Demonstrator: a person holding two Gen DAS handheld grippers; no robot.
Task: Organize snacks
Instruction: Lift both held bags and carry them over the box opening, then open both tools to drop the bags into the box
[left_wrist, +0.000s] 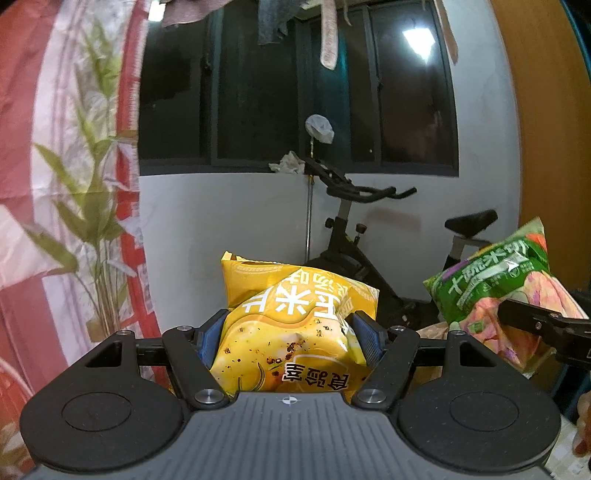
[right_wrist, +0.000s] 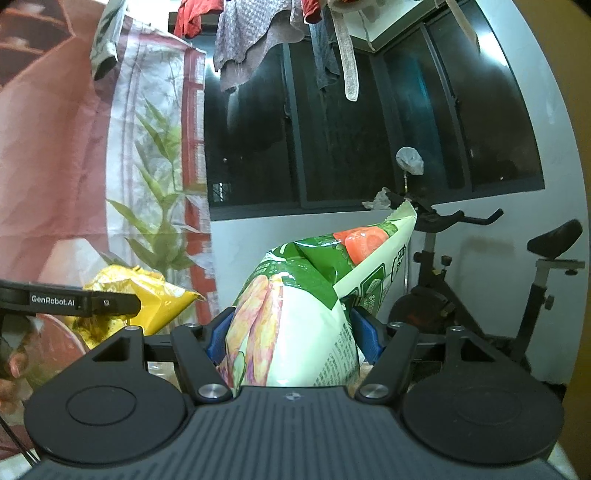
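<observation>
Clamping from both sides, the left gripper holds the yellow snack bag upright between its blue pads, while the right gripper likewise squeezes the green snack bag; both bags ride aloft, side by side, before an exercise bike.

You can read "GenRobot.AI" in white letters on the black side of the left gripper, seen from the right wrist camera. The yellow snack bag carries large white Chinese characters and a dark line of characters lower down, all upside down in the left wrist view. The green snack bag bears white Chinese characters across its green band, and its small print is too fine to read.
</observation>
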